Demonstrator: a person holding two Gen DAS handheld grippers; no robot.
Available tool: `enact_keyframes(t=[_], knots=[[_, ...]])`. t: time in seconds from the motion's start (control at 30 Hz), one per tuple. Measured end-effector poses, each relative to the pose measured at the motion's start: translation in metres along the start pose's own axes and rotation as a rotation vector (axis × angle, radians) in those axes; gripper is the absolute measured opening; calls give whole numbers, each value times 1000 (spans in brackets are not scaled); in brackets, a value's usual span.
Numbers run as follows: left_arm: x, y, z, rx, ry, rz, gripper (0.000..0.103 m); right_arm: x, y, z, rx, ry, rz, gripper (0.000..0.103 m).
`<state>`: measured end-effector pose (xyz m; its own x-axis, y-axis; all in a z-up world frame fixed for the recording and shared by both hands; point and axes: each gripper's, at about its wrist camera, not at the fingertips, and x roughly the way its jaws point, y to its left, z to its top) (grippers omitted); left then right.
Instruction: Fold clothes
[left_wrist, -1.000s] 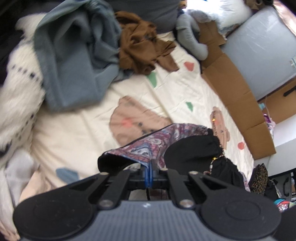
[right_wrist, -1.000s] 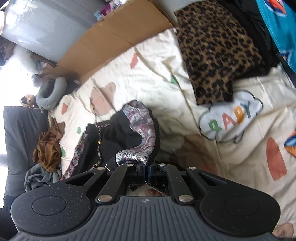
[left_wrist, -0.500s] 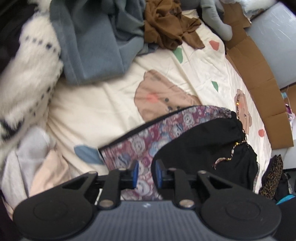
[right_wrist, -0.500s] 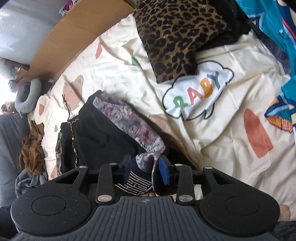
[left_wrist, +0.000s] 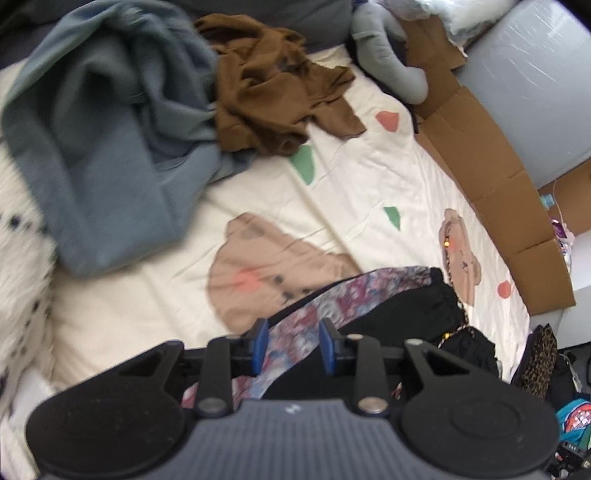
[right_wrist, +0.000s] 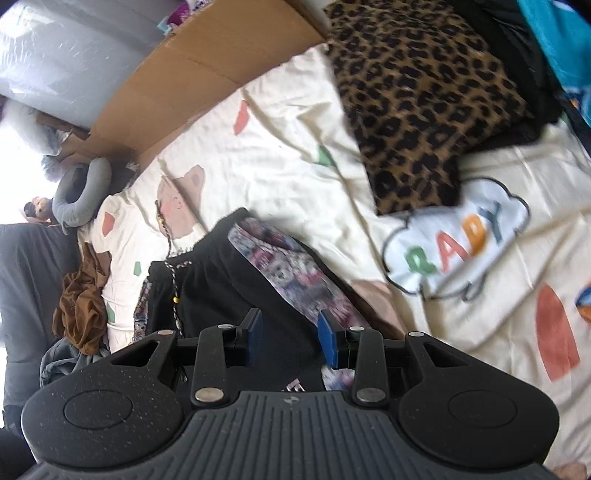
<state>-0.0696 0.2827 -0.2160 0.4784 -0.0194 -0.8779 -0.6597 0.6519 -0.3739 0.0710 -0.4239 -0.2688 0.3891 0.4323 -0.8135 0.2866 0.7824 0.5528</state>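
A black garment with a purple paisley lining (left_wrist: 369, 295) lies on the cream printed bedsheet (left_wrist: 332, 192). My left gripper (left_wrist: 291, 345) is open, its blue pads either side of the paisley edge, holding nothing. In the right wrist view the same garment (right_wrist: 236, 280) lies folded over, with a beaded drawstring (right_wrist: 173, 280) at its waist. My right gripper (right_wrist: 290, 338) is open just above the black fabric and empty.
A grey-blue garment (left_wrist: 110, 140) and a brown garment (left_wrist: 273, 92) are heaped at the far end. A white fluffy item (left_wrist: 18, 240) lies left. A leopard-print cloth (right_wrist: 424, 92) and cardboard (right_wrist: 221, 55) border the bed. A grey neck pillow (right_wrist: 81, 188) sits far off.
Both grippers were shut on the paisley garment and lifting it. They have opened and let it go, and it now lies folded on the sheet.
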Motion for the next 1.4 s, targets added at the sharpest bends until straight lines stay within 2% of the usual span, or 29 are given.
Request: enact_keyframes(t=[0.13, 0.43, 0.77, 1.03, 1.4], knots=[[17, -23, 18, 42, -11, -9, 42, 11, 11, 12, -24, -5, 13, 36], [73, -82, 67, 133, -20, -52, 47, 53, 34, 43, -100, 20, 27, 36], [150, -165, 110, 229, -21, -159, 51, 115, 48, 76, -172, 36, 30, 36], [211, -226, 113, 317, 19, -218, 53, 153, 54, 85, -228, 48, 34, 36], [312, -295, 85, 399, 91, -256, 52, 200, 74, 80, -388, 35, 38, 36]])
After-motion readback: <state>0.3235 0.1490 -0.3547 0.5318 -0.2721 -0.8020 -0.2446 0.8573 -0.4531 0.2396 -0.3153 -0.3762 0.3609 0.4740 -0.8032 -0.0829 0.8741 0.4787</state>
